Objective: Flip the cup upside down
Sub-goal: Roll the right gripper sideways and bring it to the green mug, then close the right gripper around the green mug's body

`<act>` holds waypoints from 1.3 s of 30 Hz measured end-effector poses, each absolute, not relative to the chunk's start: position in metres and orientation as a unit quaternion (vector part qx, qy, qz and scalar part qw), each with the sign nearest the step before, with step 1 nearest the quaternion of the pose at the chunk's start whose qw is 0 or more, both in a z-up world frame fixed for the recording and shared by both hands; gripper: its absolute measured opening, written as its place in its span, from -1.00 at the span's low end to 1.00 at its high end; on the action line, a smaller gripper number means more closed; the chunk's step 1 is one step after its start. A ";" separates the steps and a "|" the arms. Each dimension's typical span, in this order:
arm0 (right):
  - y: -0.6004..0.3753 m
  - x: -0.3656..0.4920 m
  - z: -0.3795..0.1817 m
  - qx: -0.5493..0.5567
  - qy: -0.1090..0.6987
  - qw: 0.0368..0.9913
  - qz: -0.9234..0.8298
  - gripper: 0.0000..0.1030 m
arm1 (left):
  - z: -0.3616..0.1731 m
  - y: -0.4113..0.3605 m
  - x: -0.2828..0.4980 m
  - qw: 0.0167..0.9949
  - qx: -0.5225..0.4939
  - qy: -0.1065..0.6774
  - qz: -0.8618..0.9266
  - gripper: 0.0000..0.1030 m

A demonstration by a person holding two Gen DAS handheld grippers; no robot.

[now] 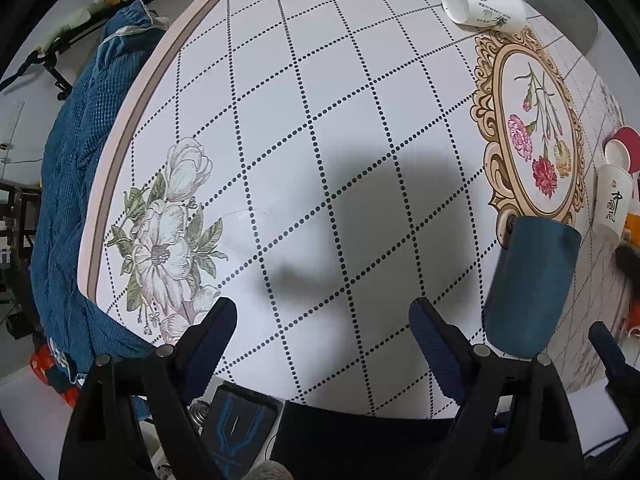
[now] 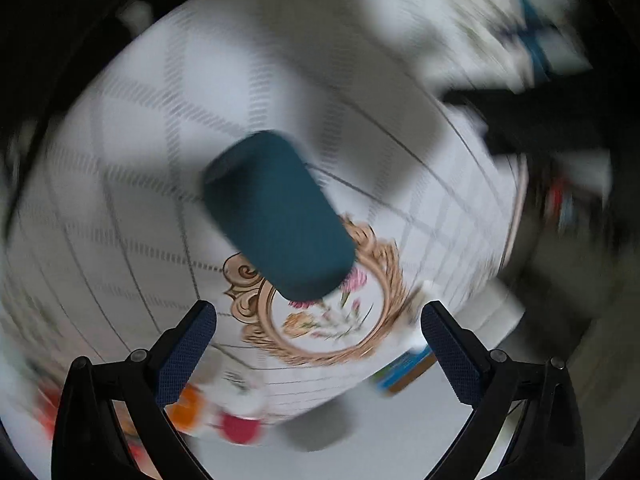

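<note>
Cup [image 2: 278, 216] stands mouth-down on table [image 1: 320, 80].

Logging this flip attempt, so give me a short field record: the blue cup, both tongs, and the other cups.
blue cup: on the tablecloth, wide end down, over the oval flower frame's edge
left tongs: open, empty
right tongs: open, empty; view blurred
white cups: one on its side, one with black writing
</note>
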State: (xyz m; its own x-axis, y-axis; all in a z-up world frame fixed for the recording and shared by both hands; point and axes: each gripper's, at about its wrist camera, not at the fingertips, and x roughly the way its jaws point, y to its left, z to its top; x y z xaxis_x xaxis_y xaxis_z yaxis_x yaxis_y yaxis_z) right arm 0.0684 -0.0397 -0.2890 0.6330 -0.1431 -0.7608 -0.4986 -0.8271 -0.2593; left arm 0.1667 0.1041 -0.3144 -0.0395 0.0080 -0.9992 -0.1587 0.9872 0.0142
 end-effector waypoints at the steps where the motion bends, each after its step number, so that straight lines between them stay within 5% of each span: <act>1: -0.047 0.065 -0.295 -0.883 0.156 0.194 0.399 1.00 | -0.316 0.104 0.167 0.690 -0.053 0.719 0.062 0.72; 11: -0.063 0.057 -0.326 -0.890 0.054 0.064 0.449 1.00 | -0.333 0.104 0.159 0.679 -0.057 0.728 0.075 0.72; 23: -0.055 0.070 -0.348 -0.887 0.043 0.033 0.458 0.99 | -0.344 0.117 0.141 0.674 -0.068 0.731 0.082 0.72; 31: -0.049 0.085 -0.363 -0.892 0.066 0.041 0.446 0.41 | -0.344 0.123 0.141 0.675 -0.065 0.731 0.079 0.71; 39: -0.031 0.093 -0.364 -0.886 0.102 0.076 0.447 0.40 | -0.342 0.120 0.147 0.677 -0.059 0.730 0.076 0.71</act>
